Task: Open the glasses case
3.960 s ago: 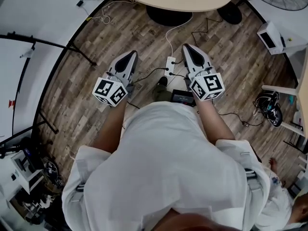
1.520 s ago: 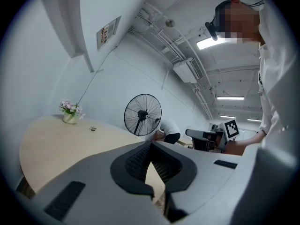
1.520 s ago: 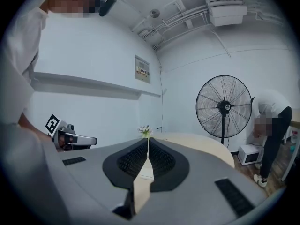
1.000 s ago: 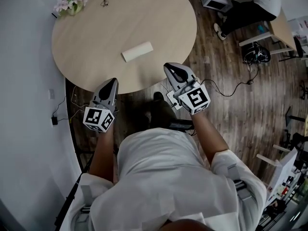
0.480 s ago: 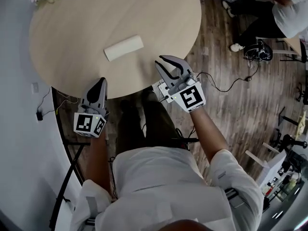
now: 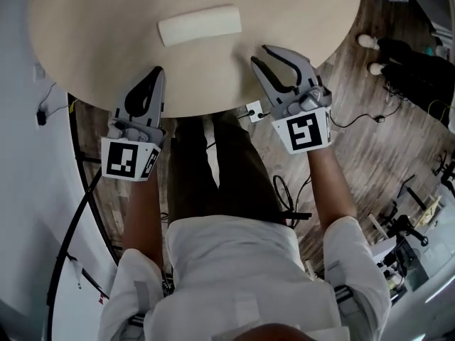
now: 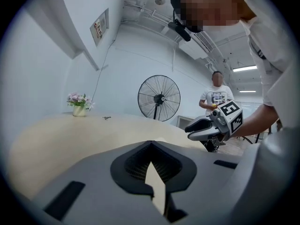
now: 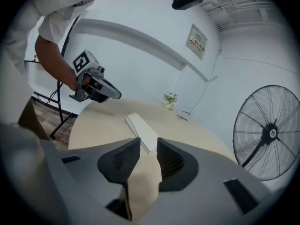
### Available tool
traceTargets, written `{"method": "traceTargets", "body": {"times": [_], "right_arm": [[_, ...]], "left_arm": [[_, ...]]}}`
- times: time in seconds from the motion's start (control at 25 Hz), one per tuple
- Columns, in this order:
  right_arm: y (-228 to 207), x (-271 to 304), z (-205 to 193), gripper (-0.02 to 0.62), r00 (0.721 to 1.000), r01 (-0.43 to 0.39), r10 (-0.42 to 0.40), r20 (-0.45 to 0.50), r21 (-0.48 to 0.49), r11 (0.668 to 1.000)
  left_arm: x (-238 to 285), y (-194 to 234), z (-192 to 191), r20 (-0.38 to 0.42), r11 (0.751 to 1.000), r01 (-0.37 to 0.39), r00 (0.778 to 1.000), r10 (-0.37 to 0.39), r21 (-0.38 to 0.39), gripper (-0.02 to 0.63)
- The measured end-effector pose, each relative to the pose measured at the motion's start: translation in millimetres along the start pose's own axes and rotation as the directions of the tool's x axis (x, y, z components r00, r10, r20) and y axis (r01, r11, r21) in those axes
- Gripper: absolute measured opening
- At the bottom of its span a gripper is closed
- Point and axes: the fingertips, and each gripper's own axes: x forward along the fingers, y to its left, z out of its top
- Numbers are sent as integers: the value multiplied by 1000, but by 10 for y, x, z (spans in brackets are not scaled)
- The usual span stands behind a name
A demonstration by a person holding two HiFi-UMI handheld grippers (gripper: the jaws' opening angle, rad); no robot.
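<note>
The glasses case (image 6: 199,24) is a closed cream oblong lying flat on the round wooden table (image 6: 92,62). It also shows in the right gripper view as a pale case (image 8: 143,130) just beyond the jaws. My left gripper (image 6: 157,72) hovers over the table's near edge, below and left of the case, its jaws shut and empty (image 7: 150,143). My right gripper (image 6: 261,55) hangs over the near edge to the right of the case, open with nothing between its fingers (image 8: 148,144). Neither gripper touches the case.
At the table's far side stand a small flower vase (image 7: 77,108) and a pair of glasses (image 7: 107,118). Beyond the table is a big floor fan (image 7: 159,98), with a person (image 7: 216,95) standing near it. A power strip (image 6: 254,110) and cables lie on the wooden floor.
The view has swung from the floor onto the table, and the case now lies closer. Both grippers have come over the table's near edge. The right gripper has opened.
</note>
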Motion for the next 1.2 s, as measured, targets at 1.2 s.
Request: {"method": "traceTargets", "body": {"times": [1.2], "right_arm": [[61, 772, -522, 77, 990, -141, 106, -93, -593, 793]], "left_arm": [[258, 193, -310, -17, 986, -22, 1000, 25, 163, 8]]}}
